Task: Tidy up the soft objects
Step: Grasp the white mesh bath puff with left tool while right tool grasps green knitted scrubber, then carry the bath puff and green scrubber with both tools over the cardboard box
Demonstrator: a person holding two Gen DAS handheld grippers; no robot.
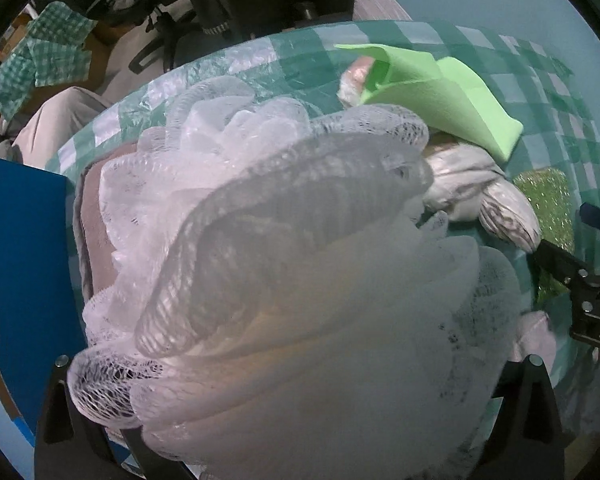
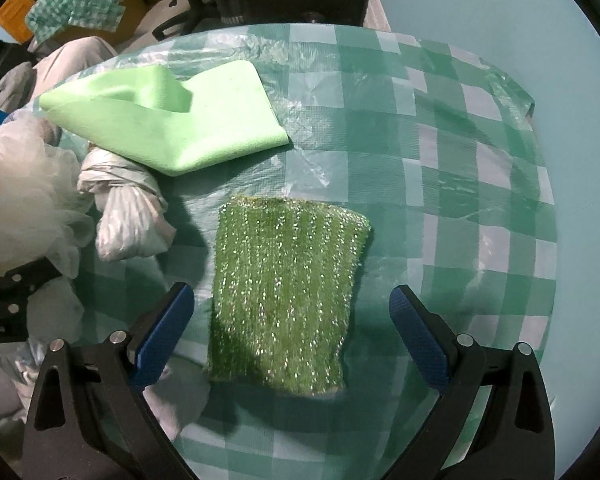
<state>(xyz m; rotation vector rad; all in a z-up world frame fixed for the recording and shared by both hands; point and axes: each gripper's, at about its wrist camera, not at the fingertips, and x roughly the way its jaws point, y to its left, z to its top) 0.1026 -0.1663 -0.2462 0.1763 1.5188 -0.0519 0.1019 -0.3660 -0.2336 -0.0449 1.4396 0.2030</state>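
White mesh fills most of the left wrist view: a bath pouf (image 1: pixel 284 264) bunched between the arms of the left gripper (image 1: pixel 296 412), which looks clamped on it, though the fingertips themselves are buried in the netting. Left of the pouf sits a blue box (image 1: pixel 24 280), and a folded pinkish-brown cloth (image 1: pixel 94 236) shows just behind the netting.

Further right, on the green checked tablecloth (image 2: pixel 440 152), lies a knotted white plastic bag (image 2: pixel 128 216), touching the pouf on its left. A light green cloth (image 2: pixel 172 120) rests loosely folded on the far side of the bag, one edge lying over it.

Right again, near the middle of the table, a sparkly green scrubbing pad (image 2: pixel 288 300) lies flat, apart from the bag and the cloth. The right gripper (image 2: pixel 292 332) hangs over its near end with the blue fingers (image 2: pixel 164 332) spread wide on either side, touching nothing that I can see.

At the far left, beyond the table, a second checked cloth (image 2: pixel 76 4) is draped over something.
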